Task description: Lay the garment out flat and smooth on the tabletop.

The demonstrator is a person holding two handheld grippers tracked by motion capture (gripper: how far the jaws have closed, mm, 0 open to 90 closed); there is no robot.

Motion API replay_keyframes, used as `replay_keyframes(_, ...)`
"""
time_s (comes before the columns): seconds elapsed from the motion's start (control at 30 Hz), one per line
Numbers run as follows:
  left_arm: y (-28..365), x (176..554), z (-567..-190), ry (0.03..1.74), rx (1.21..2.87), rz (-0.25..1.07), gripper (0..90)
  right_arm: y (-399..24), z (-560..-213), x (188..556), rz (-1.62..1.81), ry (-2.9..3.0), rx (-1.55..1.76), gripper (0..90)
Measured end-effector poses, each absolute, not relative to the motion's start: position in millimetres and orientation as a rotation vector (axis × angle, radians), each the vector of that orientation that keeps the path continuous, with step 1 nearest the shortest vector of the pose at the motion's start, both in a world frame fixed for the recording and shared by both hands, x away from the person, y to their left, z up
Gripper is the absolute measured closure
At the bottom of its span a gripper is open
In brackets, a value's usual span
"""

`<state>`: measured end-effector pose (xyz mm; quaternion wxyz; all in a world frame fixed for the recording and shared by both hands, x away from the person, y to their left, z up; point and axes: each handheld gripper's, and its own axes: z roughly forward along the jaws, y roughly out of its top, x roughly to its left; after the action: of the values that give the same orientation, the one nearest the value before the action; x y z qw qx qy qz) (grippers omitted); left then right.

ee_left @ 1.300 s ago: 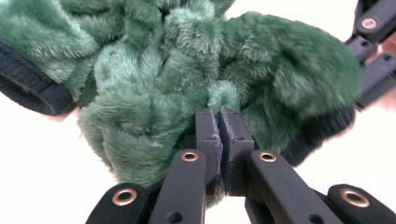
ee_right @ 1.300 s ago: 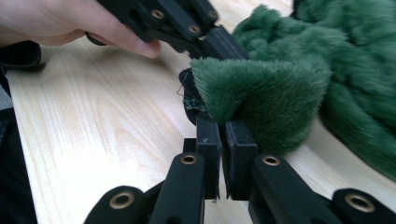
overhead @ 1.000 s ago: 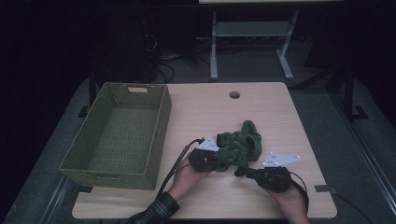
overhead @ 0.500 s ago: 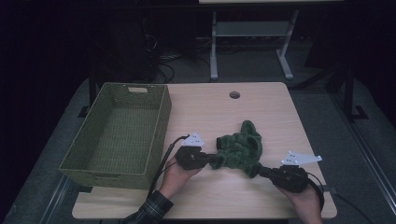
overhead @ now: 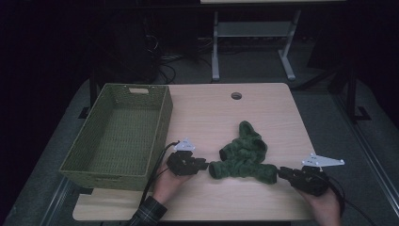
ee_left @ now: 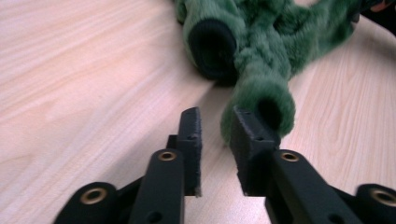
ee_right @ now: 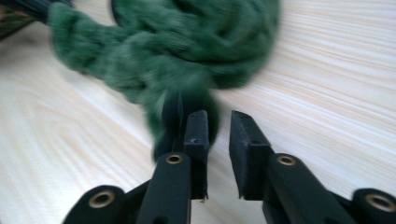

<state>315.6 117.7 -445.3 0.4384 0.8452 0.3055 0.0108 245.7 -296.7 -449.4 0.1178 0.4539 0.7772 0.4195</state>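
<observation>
Since the earlier frames both hands have drawn apart, stretching the green garment [overhead: 243, 157] out flat on the worktop [overhead: 263, 108], right of the wicker basket [overhead: 117, 134]. The left gripper [overhead: 203, 165] and right gripper [overhead: 282, 172] have just been opening. Their fingers [ee_left: 191, 140] now stand released, nothing between them, each just off a sleeve end.

The setting reads as a lab or test room, not a home; a plain light-wood table [overhead: 263, 117] with a round cable hole [overhead: 236, 96] stands on grey floor covering [overhead: 329, 108]; behind it, loose cables [overhead: 164, 70] lie on the floor beside the metal legs of a second bench [overhead: 249, 42]; the surroundings are dark, with lighting concentrated on the tabletop; a woven green basket [overhead: 89, 155] sits at the table's left side.
</observation>
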Motion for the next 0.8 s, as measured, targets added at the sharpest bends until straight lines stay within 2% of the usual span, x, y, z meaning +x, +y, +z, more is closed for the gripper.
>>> replay_keyframes(0.13,115,310,-433,0.721,2.078,0.051,71.6,-308,-447,243,1.226,2.221,1.358,72.6)
replay_keyframes(0.37,91,290,-416,0.587,2.073,0.057,73.6,-295,-433,233,1.324,2.222,1.240,80.5)
replay_keyframes(0.6,77,304,-443,0.612,2.150,0.054,75.6,-264,-438,238,1.300,2.360,1.149,85.8)
replay_keyframes(0.8,77,322,-462,0.678,2.210,0.061,77.7,-263,-457,255,1.132,2.414,1.206,86.5)
